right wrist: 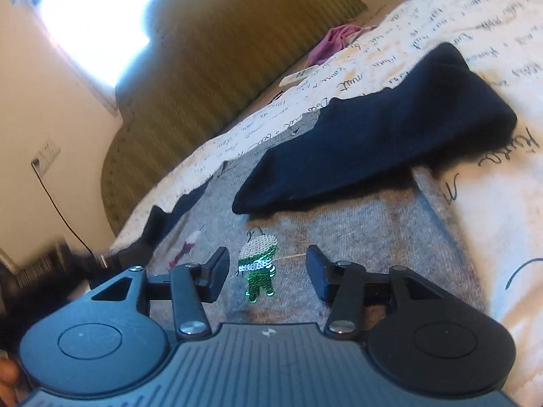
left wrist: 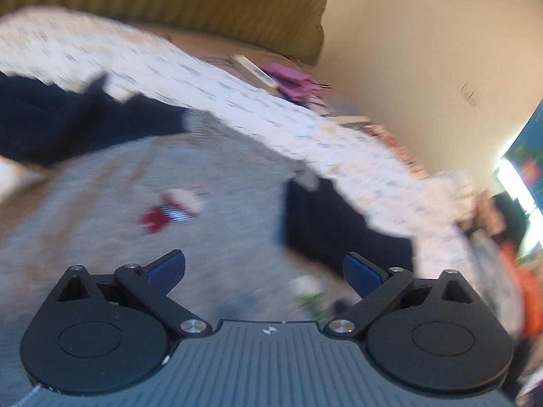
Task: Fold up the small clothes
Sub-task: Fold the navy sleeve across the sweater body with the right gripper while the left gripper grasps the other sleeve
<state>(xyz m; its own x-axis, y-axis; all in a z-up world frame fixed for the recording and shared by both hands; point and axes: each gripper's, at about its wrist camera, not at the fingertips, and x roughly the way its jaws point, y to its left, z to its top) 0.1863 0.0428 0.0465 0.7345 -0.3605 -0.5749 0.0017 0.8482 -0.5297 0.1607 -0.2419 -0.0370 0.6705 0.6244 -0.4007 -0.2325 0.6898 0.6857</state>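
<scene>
In the left wrist view, which is badly blurred, the grey sweater (left wrist: 112,203) fills the lower left and middle of the frame, spread on the bed cover (left wrist: 258,101) printed with handwriting. A red and white patch (left wrist: 171,212) sits on its chest, left of centre. One navy sleeve (left wrist: 61,125) lies across the upper left, the other (left wrist: 339,224) at centre right. The left gripper (left wrist: 264,269) hangs over the grey body with its jaws spread wide and nothing between them.

In the right wrist view, a green headboard (right wrist: 210,78) fills the upper left. The sweater (right wrist: 356,230) lies mid-frame, a green sequin figure (right wrist: 258,264) showing between the fingers of the right gripper (right wrist: 266,271), whose jaws stand partly open, pinching nothing. The navy sleeve (right wrist: 373,129) is folded across the body at upper right.

The knit looks soft, light and floppy; it should crease easily but sag if lifted by one point. The hem corners or side seams seem the best hold, away from the scratchy sequins.
</scene>
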